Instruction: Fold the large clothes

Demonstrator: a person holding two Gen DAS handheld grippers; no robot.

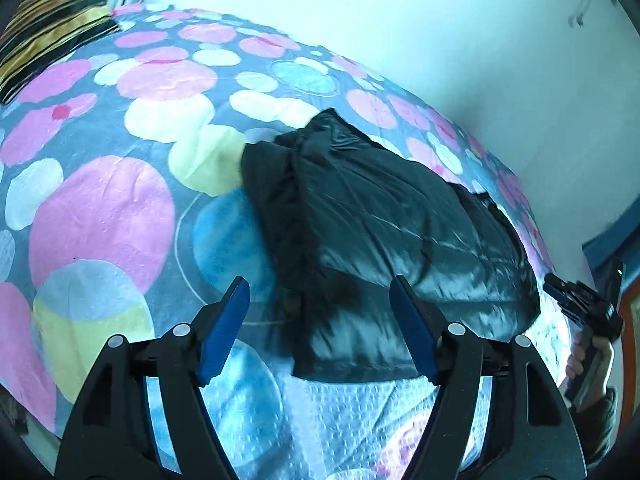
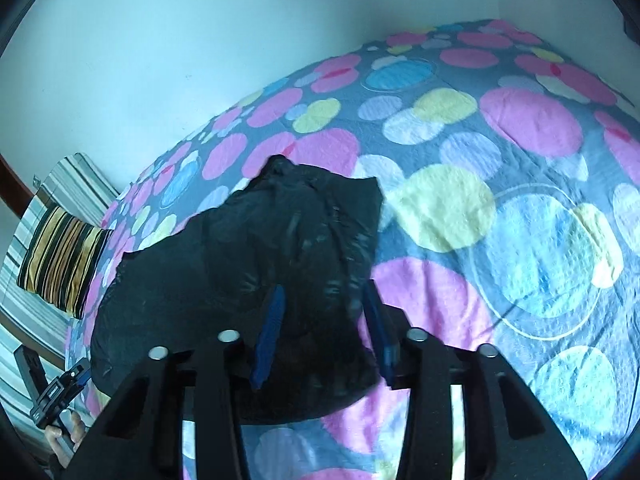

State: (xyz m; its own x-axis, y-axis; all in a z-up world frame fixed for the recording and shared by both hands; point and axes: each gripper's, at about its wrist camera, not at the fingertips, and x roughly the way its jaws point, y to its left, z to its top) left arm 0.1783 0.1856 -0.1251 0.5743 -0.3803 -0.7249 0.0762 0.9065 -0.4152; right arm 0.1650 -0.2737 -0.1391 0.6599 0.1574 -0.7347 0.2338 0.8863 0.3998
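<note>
A black shiny padded jacket lies folded into a compact bundle on the bed; it also shows in the right wrist view. My left gripper is open, held just above the jacket's near edge, holding nothing. My right gripper is open with its blue fingers over the jacket's near corner, empty. In the left wrist view the right gripper sits at the far right in a hand. In the right wrist view the left gripper is at the lower left.
The bed has a grey bedspread with pink, yellow and blue circles. A striped yellow and black pillow lies at the head. A pale wall runs along the far side of the bed.
</note>
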